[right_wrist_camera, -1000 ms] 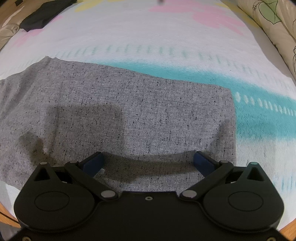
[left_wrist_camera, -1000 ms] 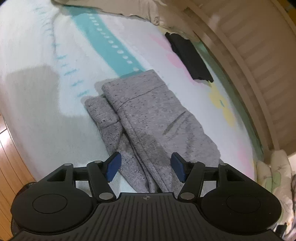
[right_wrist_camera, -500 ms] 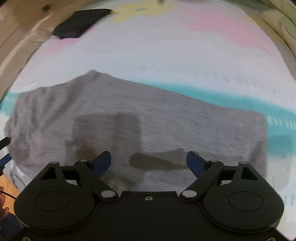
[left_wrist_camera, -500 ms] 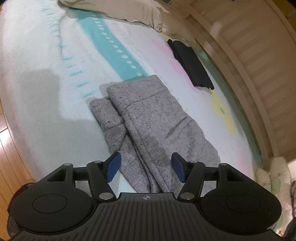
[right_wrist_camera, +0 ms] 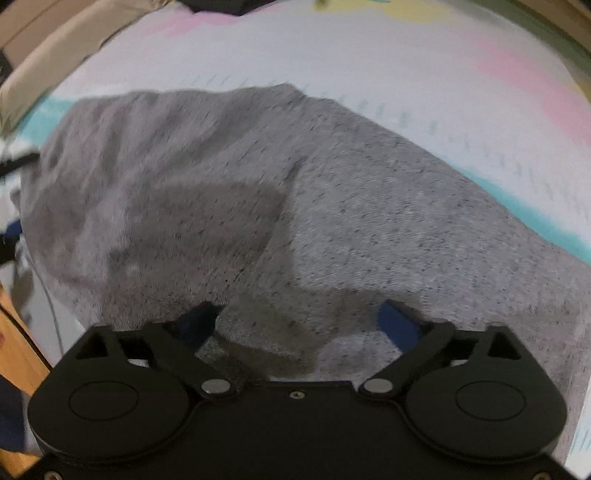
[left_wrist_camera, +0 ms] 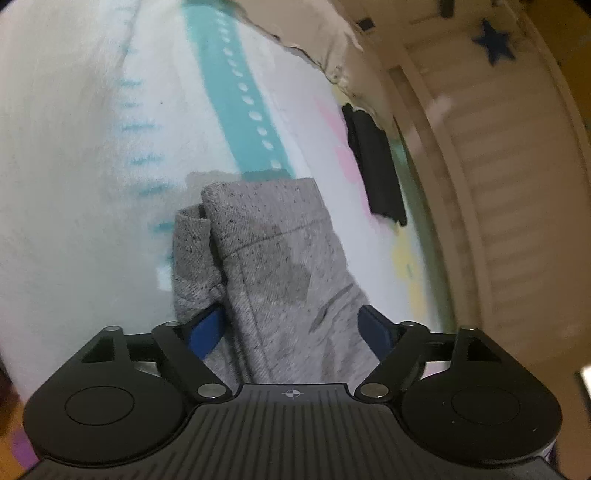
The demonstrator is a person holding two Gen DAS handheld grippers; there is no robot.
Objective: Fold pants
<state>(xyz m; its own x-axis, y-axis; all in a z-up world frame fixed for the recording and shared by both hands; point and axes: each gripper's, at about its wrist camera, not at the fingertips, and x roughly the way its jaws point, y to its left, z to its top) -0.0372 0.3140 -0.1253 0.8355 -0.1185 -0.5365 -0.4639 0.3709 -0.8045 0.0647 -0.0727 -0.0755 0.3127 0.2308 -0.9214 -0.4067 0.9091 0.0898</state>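
Observation:
The grey speckled pants (left_wrist_camera: 273, 258) lie folded lengthwise on a white bed cover with a teal stripe (left_wrist_camera: 229, 96). In the left wrist view my left gripper (left_wrist_camera: 291, 328) is open, low over the near end of the pants, with cloth between its blue pads (left_wrist_camera: 207, 328). In the right wrist view the pants (right_wrist_camera: 332, 206) fill the middle. My right gripper (right_wrist_camera: 299, 317) is open and pressed close to the cloth, whose near edge bunches up between the fingers. Both views are blurred.
A black garment (left_wrist_camera: 376, 170) lies on the bed near the slatted wooden bed frame (left_wrist_camera: 498, 184). A beige pillow or blanket (left_wrist_camera: 295, 33) sits at the far end. Wooden floor (right_wrist_camera: 18, 339) shows beyond the bed's edge at lower left.
Both grippers have moved down and in onto the pants. The left jaws have opened wider around the cloth. The right view has swung, and cloth now bunches at its fingers.

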